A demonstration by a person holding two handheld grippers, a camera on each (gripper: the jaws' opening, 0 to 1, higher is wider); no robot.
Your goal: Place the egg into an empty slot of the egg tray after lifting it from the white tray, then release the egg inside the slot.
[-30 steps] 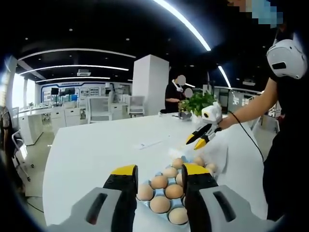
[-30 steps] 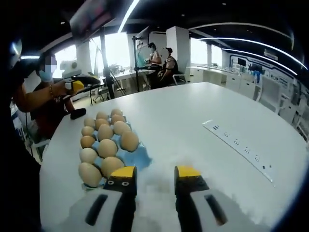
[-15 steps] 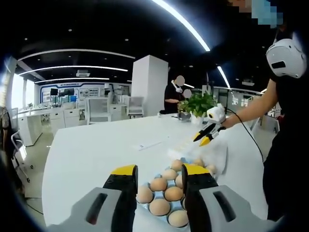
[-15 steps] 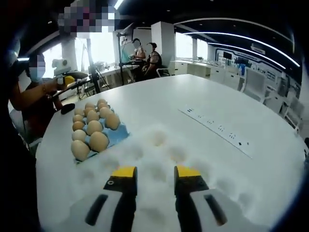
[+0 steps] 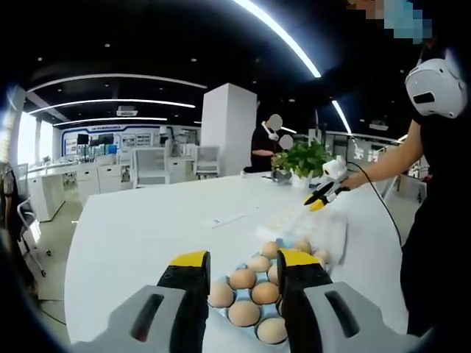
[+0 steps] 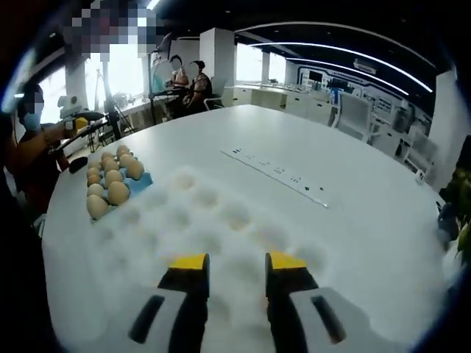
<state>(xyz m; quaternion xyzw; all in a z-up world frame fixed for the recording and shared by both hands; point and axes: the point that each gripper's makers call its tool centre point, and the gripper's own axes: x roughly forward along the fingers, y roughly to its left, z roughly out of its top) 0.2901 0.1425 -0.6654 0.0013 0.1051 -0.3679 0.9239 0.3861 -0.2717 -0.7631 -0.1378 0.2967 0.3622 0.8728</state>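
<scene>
So the right tongs (image 6: 235, 266) have been swung out and away over the last second: the blue tray (image 6: 141, 181) that sat right by the jaws earlier is now seen well off to the left, and the white tray (image 6: 221, 220) is spread under the jaws instead. The jaws are parted with nothing between them. One egg (image 6: 184, 179) can be made out in a far dimple of the white tray, pale and faint, so that's judged to be the pickup target and the grab isn't started yet.

The left tongs (image 5: 243, 263) have barely been moved. They're held apart too, nothing gripped, hovering just above the brown eggs (image 5: 243, 278) in the blue tray. From here the right tongs are seen further back over the counter (image 5: 147, 220).

Materials: the white tray looks soft and foamy, rows of shallow round dimples, low contrast against the glossy white counter. The blue one looks like a moulded carton, mostly full. Eggs are matte tan, smooth, likely to roll if nudged. Jaw tips are yellow on black bodies. A flat strip (image 6: 276, 176) lies further out on the counter.
</scene>
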